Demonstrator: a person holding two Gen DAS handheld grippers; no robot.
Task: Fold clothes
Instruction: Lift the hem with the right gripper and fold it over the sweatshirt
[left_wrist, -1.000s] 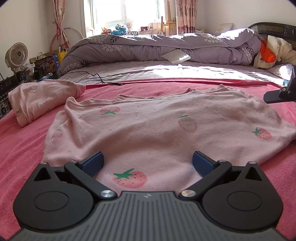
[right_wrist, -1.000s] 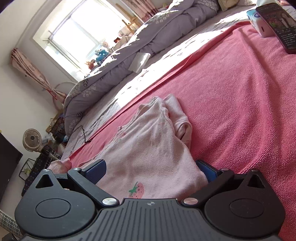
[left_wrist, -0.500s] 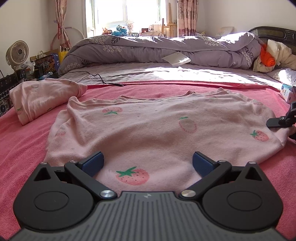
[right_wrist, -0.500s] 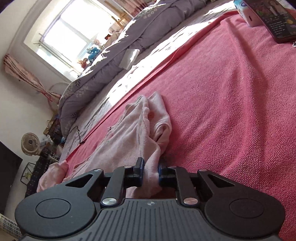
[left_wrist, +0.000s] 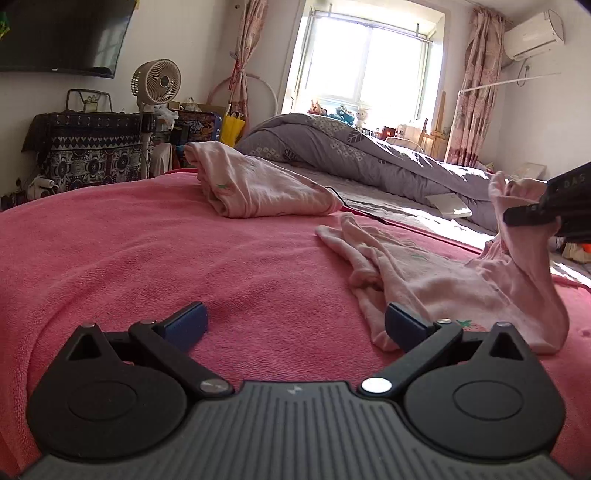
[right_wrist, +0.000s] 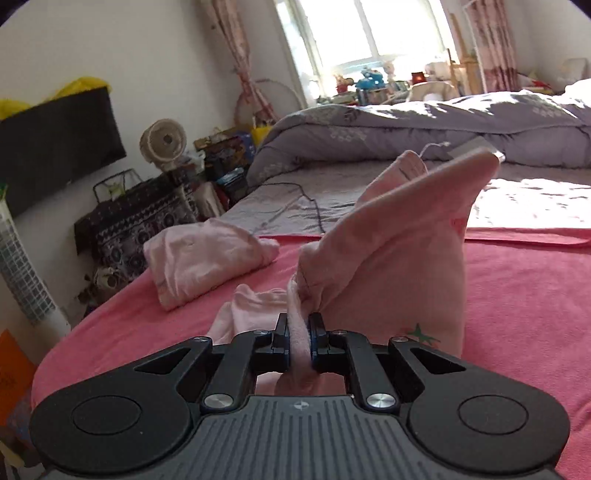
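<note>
A pink strawberry-print garment (left_wrist: 436, 280) lies bunched on the pink bed cover (left_wrist: 147, 258). My right gripper (right_wrist: 299, 341) is shut on an edge of this garment (right_wrist: 399, 251) and holds it lifted, so the cloth rises in a peak. In the left wrist view the right gripper (left_wrist: 550, 214) shows at the right edge with cloth hanging from it. My left gripper (left_wrist: 293, 321) is open and empty, low over the cover, with its right finger beside the garment's near edge.
A second pink garment (left_wrist: 255, 184) lies folded at the cover's far left, also in the right wrist view (right_wrist: 199, 258). A grey duvet (left_wrist: 351, 151) and black cable (right_wrist: 295, 199) lie beyond. A fan (left_wrist: 157, 83) and cluttered furniture stand left of the bed.
My right gripper, shut on the garment's edge, has lifted it and carried it leftward, bunching the spread cloth. My left gripper has swung left, off the garment, and stays open.
</note>
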